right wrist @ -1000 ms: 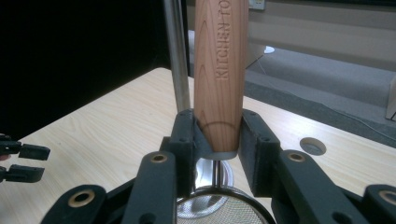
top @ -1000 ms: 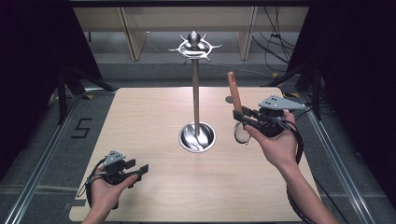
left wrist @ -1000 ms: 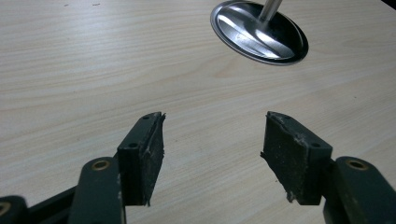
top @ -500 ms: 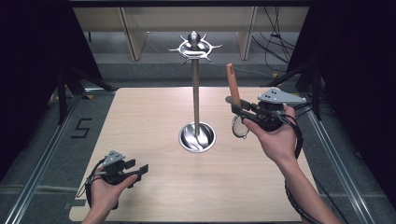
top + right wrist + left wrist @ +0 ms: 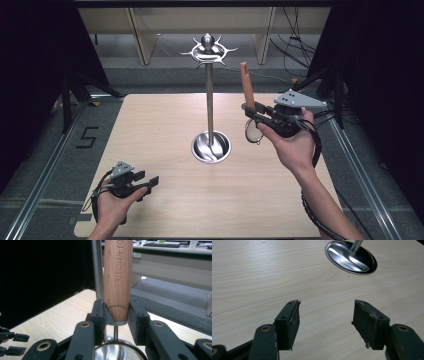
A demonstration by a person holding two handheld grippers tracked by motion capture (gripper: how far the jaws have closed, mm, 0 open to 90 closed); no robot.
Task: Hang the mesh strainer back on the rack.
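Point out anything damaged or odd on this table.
The left gripper's pads look worn, with chipped, ragged edges at their tips. The right gripper holds the strainer upside down, wooden handle up and mesh below. Nothing is spilled.

place: lab | signs: black curtains [image 5: 30,60]; aluminium rails [image 5: 42,170]; cables [image 5: 295,35]

A pale wooden surface [image 5: 165,125] stands on grey floor [image 5: 45,150] marked with a black "5" [image 5: 86,137]. Black curtains [image 5: 30,60] hang at both sides. Light wooden shelving [image 5: 150,30] lines the back, cables [image 5: 295,45] trailing nearby.
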